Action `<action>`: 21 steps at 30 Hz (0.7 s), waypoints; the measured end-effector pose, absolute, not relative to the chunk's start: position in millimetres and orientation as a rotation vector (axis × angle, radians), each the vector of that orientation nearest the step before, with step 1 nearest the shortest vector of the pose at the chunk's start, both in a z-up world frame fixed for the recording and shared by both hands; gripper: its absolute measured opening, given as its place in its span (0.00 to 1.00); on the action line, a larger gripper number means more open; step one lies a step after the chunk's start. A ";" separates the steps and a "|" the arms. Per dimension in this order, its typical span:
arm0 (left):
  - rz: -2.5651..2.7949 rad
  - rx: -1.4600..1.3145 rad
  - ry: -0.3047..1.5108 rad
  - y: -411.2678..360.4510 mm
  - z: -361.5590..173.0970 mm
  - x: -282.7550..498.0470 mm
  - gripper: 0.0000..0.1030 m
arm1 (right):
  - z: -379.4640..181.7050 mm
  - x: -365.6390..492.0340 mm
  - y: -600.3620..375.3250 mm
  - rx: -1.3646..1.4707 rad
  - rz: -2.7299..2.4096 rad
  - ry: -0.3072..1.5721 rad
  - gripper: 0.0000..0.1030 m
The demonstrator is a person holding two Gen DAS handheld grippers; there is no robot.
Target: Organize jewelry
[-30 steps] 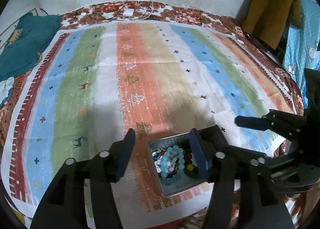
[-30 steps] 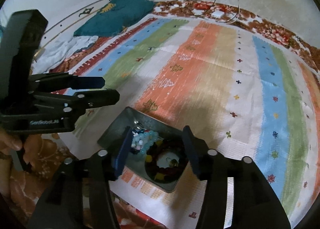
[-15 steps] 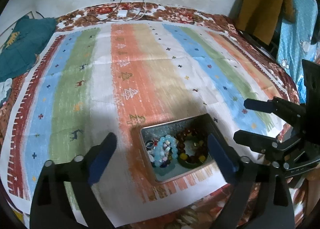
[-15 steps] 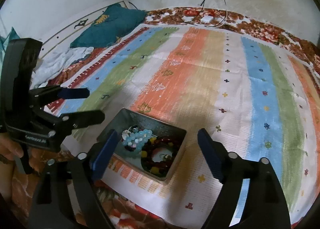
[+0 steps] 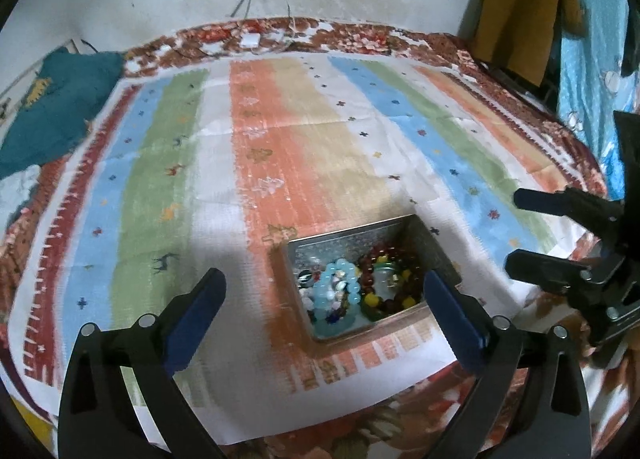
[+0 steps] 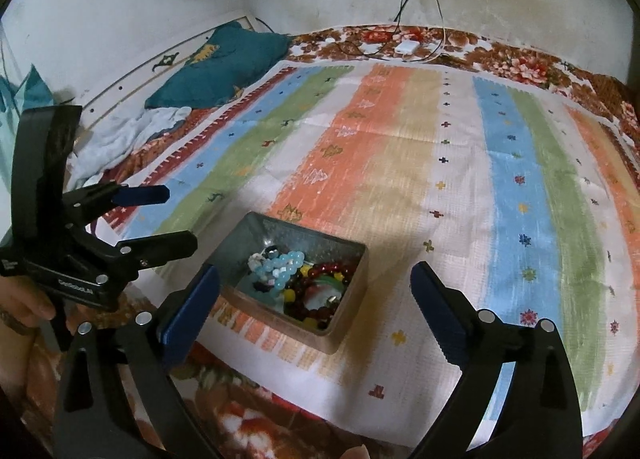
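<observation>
A grey metal box (image 5: 434,247) sits on the striped cloth near its front edge; it also shows in the right wrist view (image 6: 352,279). Inside lie a light blue bead bracelet (image 5: 334,291) (image 6: 282,265), a dark red bead bracelet with yellow beads (image 5: 386,283) (image 6: 320,295) and small loose pieces. My left gripper (image 5: 324,311) is open and empty, held above and just in front of the box. My right gripper (image 6: 314,299) is open and empty, also in front of the box. Each gripper shows in the other's view, the right (image 5: 528,231) and the left (image 6: 172,219).
The striped cloth (image 5: 300,147) covers a bed with a floral sheet (image 6: 520,63). A teal cushion (image 6: 224,63) and white clothes (image 6: 128,135) lie at the far left. Charger cables (image 6: 408,43) trail from a wall socket. A yellow garment (image 5: 520,7) hangs at the right.
Both grippers have opened wide and pulled back and up from the box. The jewelry stays in the box.
</observation>
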State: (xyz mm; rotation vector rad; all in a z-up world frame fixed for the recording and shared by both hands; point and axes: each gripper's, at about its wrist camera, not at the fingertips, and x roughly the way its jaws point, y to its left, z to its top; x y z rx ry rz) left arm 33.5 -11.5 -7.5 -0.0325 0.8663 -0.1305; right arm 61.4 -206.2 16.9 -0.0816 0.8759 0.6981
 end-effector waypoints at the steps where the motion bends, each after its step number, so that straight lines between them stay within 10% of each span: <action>1: -0.127 -0.018 0.856 -13.0 -7.2 30.8 0.94 | 18.0 58.5 -207.3 -0.083 0.698 0.863 0.94; 21: -0.108 0.010 0.777 -22.7 -1.5 11.2 0.94 | 19.0 42.5 -210.6 -0.104 0.686 0.819 0.95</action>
